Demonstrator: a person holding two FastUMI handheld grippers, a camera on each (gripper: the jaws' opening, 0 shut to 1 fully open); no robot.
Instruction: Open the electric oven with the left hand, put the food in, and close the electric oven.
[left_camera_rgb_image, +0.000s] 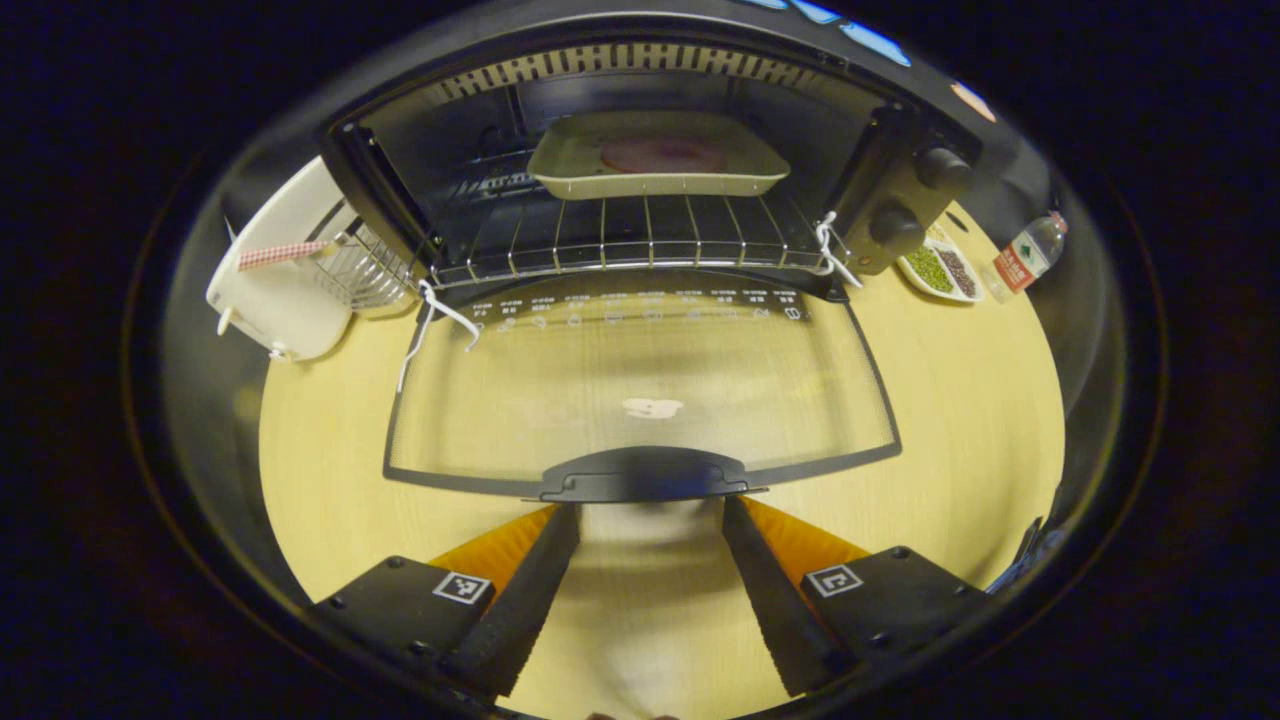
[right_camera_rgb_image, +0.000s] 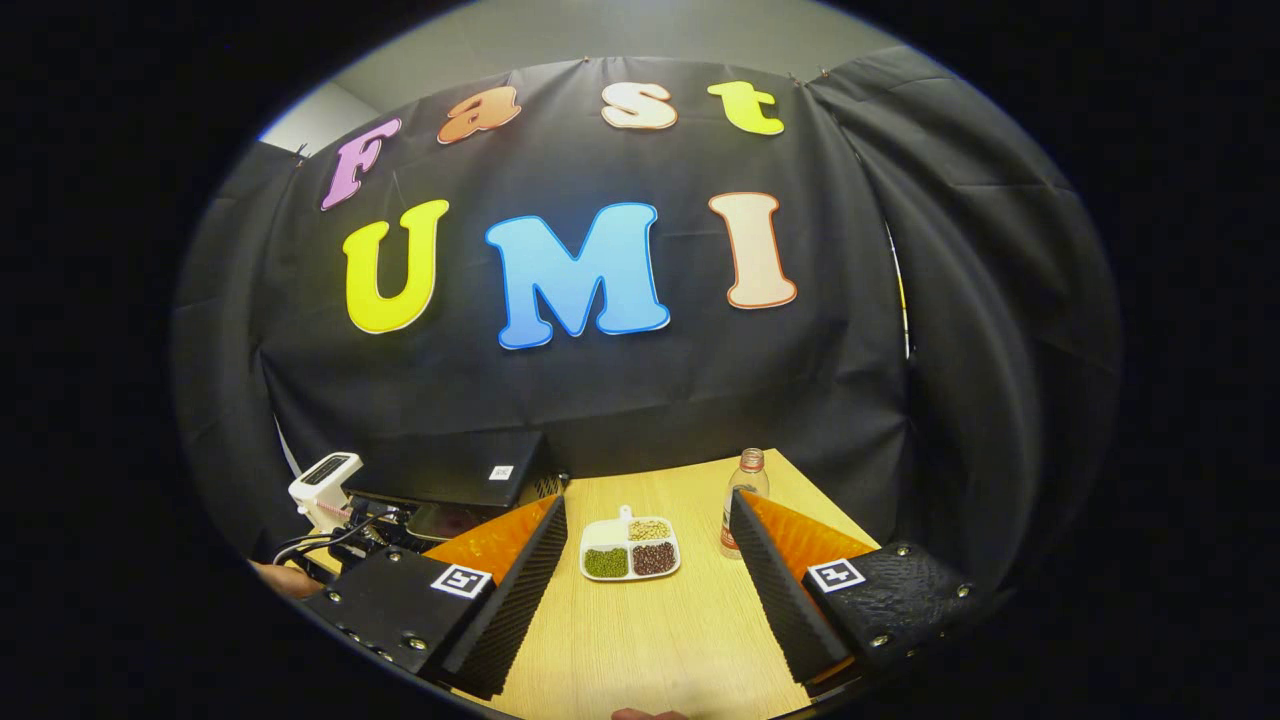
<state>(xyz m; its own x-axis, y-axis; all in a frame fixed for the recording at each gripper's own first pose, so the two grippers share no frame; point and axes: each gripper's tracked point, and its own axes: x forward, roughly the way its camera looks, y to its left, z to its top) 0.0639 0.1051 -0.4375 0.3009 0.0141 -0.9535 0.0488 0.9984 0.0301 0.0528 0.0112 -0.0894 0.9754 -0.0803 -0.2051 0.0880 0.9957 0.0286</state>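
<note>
Tabletop, light wood, is carrying everything. Electric oven is sitting at the far side of it in the left gripper view, with its glass door lying fully open and flat toward the camera. Door handle is sitting just beyond the left gripper's fingertips; contact can't be told. Wire rack is showing inside the oven cavity, and a pale baking tray is resting on it toward the back, holding the food, a flat pinkish round piece. Two knobs are sitting on the oven's right panel. White strings are hanging at the door hinges on both sides. A white appliance with a wire basket is standing left of the oven. A divided dish of beans and a plastic bottle are sitting right of the oven.

Left gripper is spread wide, gripping nothing, hovering low over the tabletop in front of the door.

Right gripper is also spread wide with nothing between its fingers, pointing at the bean dish and bottle farther off.
</note>
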